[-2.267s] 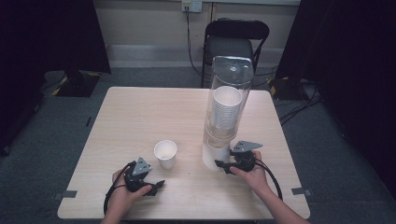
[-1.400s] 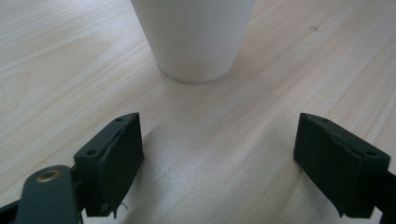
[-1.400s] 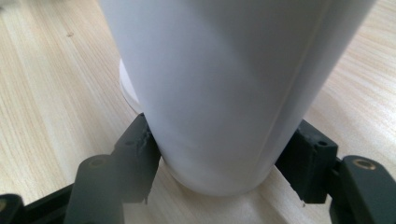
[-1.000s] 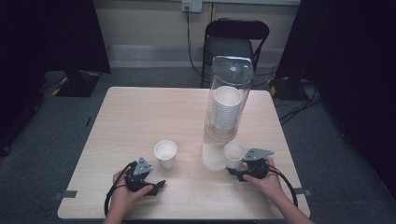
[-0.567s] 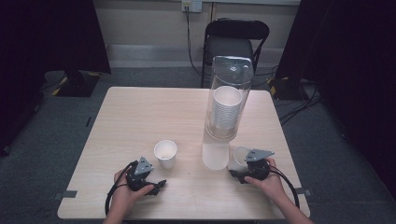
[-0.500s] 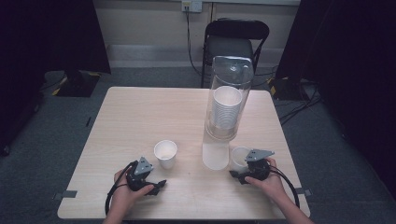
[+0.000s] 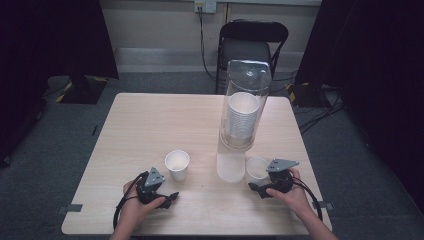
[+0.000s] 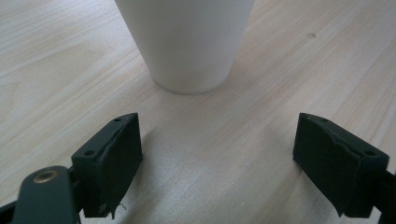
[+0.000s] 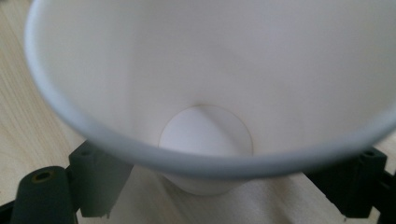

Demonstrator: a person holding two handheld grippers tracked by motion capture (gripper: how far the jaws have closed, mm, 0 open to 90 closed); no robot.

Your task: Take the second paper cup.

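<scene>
A white paper cup [image 7: 177,164] stands upright on the table [image 7: 150,120], just ahead of my left gripper [image 7: 169,196]. In the left gripper view that cup's base [image 8: 189,56] sits beyond the open left gripper [image 8: 219,158], with bare wood between the jaws. A second white cup [image 7: 256,169] stands right of the dispenser. My right gripper [image 7: 256,188] straddles it. In the right gripper view the cup [image 9: 205,70] fills the frame, and the right gripper [image 9: 224,186] has just been opening. Its fingers [image 9: 100,184] stand clear of the cup's narrow base.
A tall clear cup dispenser [image 7: 244,107] holding a stack of white cups stands at the table's centre right on a frosted base [image 7: 230,167]. A black folding chair [image 7: 252,42] is behind the far edge. Cables trail from both grippers near the front edge.
The right gripper drew a cup from under the dispenser, carried it right and set it on the table. Its jaws have spread. The left hand and its cup stayed put.
</scene>
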